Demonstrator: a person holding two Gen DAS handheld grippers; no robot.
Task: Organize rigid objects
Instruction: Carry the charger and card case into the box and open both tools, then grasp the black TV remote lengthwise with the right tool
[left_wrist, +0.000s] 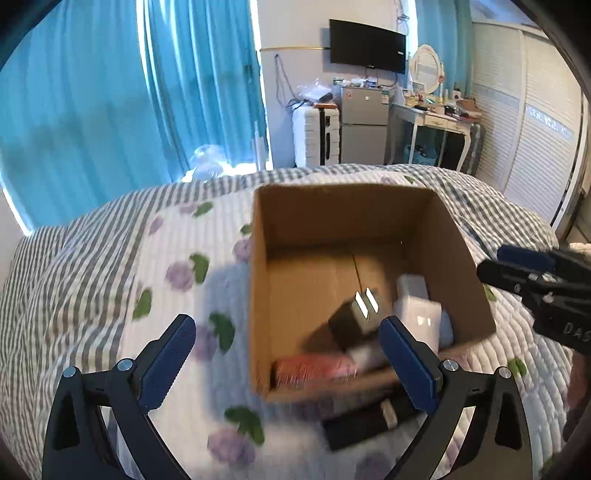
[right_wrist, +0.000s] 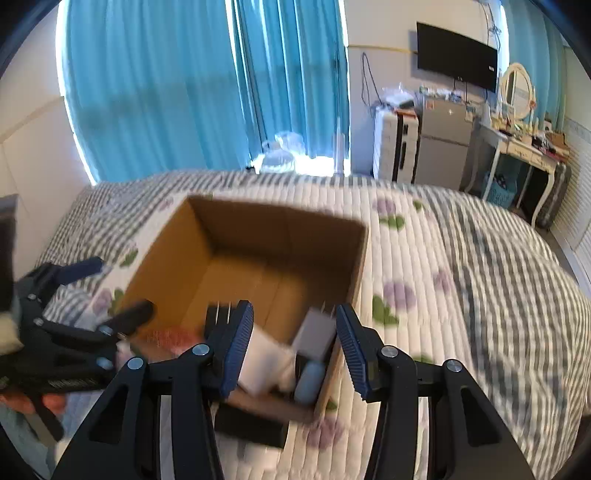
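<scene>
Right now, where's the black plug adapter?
Inside the cardboard box, the black plug adapter rests prongs-up near its front, between the red item and white charger.

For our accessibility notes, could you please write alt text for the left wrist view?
An open cardboard box sits on a floral quilted bed, holding a black plug adapter, white chargers and a red item. The left gripper hovers open before it, a black object on the quilt between its fingers. The right gripper enters from the right.
</scene>
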